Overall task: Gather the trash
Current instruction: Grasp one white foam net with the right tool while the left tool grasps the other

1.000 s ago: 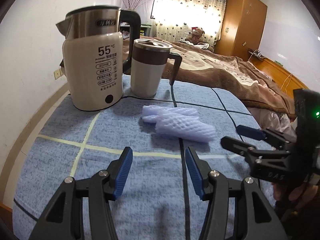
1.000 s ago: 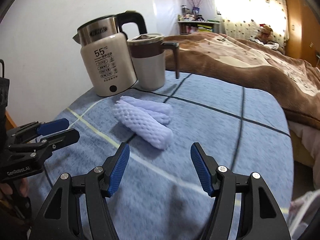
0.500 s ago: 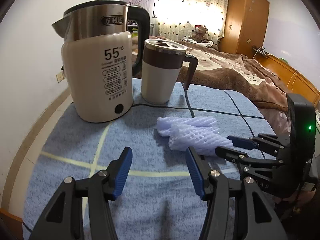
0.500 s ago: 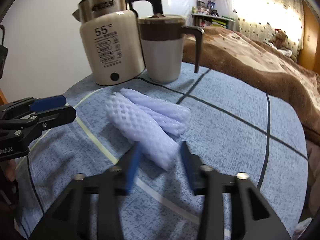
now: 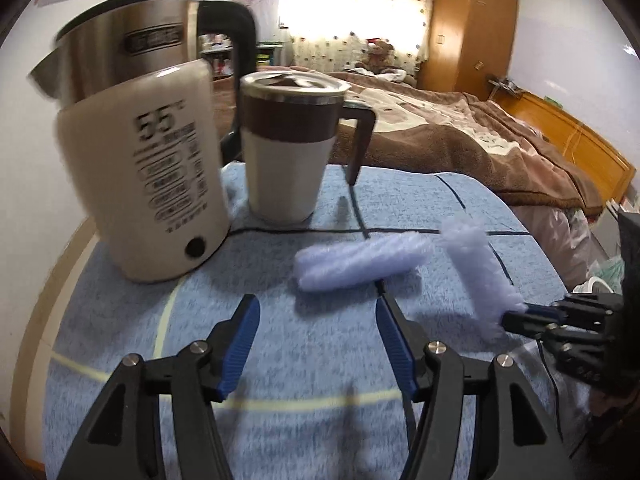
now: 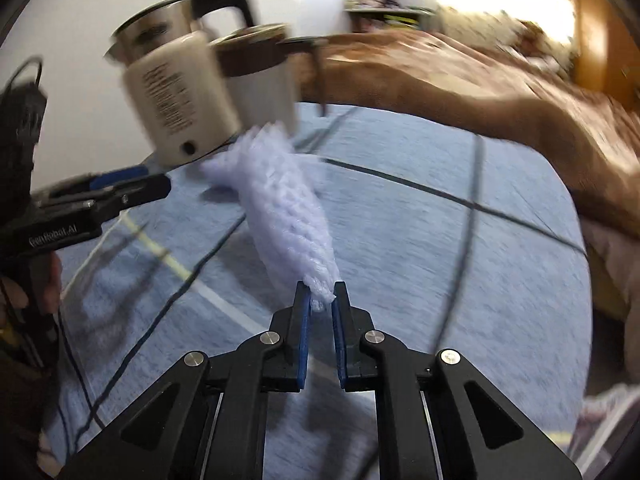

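My right gripper (image 6: 320, 304) is shut on the end of a pale lilac foam net sleeve (image 6: 286, 216) and holds it lifted off the blue cloth; in the left wrist view this sleeve (image 5: 478, 272) hangs tilted from the right gripper (image 5: 516, 314). A second foam net sleeve (image 5: 358, 262) lies on the cloth just ahead of my left gripper (image 5: 316, 340), which is open and empty. In the right wrist view the left gripper (image 6: 128, 188) shows at the left edge.
A cream and steel kettle (image 5: 148, 184) and a lidded mug (image 5: 290, 148) stand at the back of the blue cloth-covered table (image 5: 280, 360). A bed with a brown blanket (image 5: 460, 132) lies behind. A black cord (image 5: 320, 231) crosses the cloth.
My right gripper closed on one foam sleeve and lifted it off the cloth, leaving the other lying. My left gripper moved closer to the kettle and the remaining sleeve, staying open.
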Available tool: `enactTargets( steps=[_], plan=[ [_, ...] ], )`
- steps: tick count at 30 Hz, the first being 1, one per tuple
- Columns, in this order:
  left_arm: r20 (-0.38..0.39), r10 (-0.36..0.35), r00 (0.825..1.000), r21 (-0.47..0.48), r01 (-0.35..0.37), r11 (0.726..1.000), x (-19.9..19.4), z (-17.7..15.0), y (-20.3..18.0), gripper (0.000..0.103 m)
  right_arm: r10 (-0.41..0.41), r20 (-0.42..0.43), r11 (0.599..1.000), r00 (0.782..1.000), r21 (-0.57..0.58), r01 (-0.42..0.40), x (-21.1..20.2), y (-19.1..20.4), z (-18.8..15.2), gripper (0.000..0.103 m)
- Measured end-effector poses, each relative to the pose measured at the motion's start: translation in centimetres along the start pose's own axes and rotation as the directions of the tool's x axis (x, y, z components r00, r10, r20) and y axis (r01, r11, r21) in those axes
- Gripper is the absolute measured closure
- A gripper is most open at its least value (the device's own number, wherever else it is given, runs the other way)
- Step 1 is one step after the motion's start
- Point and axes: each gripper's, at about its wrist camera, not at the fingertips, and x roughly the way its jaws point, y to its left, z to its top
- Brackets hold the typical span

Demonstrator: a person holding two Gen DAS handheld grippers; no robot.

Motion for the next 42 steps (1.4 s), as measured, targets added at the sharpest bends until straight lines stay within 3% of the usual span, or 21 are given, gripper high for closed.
enactTargets(
  steps=[5, 9, 15, 22, 25, 27, 29, 37, 40, 42],
  plan=[
    [-0.033, -0.032, 0.999, 0.071, 0.035, 0.997, 2.0, 1.3, -0.9, 0.039, -0.073, -0.072, 0.996, 0.995, 0.050, 0.077, -0.9, -1.4, -0.2, 0.092],
    [-0.057, -0.078, 0.995, 0.122, 0.085, 0.989, 3.4, 1.9, -1.5, 0.038, -0.059, -0.103, 0.995, 0.993, 0.075, 0.067, -1.4, -1.9, -0.1, 0.092],
    [-0.103, -0.104, 0.989, 0.218, 0.125, 0.968, 4.5, 1.5, -3.0, 0.037, -0.086, -0.093, 0.991, 0.992, 0.091, 0.095, -2.1, -2.9, -0.2, 0.091],
    [-0.148, -0.074, 0.986, 0.279, 0.113, 0.954, 5.3, 0.9, -4.0, 0.035, -0.082, -0.120, 0.991, 0.989, 0.097, 0.094, -1.9, -3.5, -0.4, 0.091],
    [-0.159, -0.094, 0.983, 0.267, 0.134, 0.954, 5.4, 0.8, -4.1, 0.035, -0.114, -0.112, 0.991, 0.987, 0.059, 0.121, -1.9, -3.1, -0.1, 0.081],
    [-0.166, -0.080, 0.983, 0.243, 0.120, 0.963, 5.8, 0.9, -3.9, 0.035, -0.121, -0.099, 0.990, 0.988, 0.060, 0.127, -1.9, -3.2, 0.1, 0.058],
    [-0.171, -0.099, 0.980, 0.202, 0.133, 0.970, 6.0, 1.0, -3.4, 0.036, -0.120, -0.079, 0.991, 0.990, 0.056, 0.125, -1.9, -3.4, 0.3, 0.051],
    [-0.144, -0.161, 0.976, 0.112, 0.178, 0.978, 6.0, 1.3, -2.2, 0.040, -0.081, -0.002, 0.992, 0.997, 0.094, 0.081, -0.2, -3.7, 2.0, 0.051],
    [-0.140, -0.135, 0.981, 0.114, 0.151, 0.982, 6.3, 1.4, -2.3, 0.040, -0.056, 0.012, 0.992, 0.998, 0.114, 0.054, 0.5, -3.6, 2.7, 0.051],
    [-0.132, -0.148, 0.980, 0.106, 0.162, 0.981, 6.1, 1.4, -2.2, 0.040, 0.014, 0.028, 0.985, 1.000, 0.170, -0.019, 0.9, -4.0, 3.1, 0.051]
  ],
)
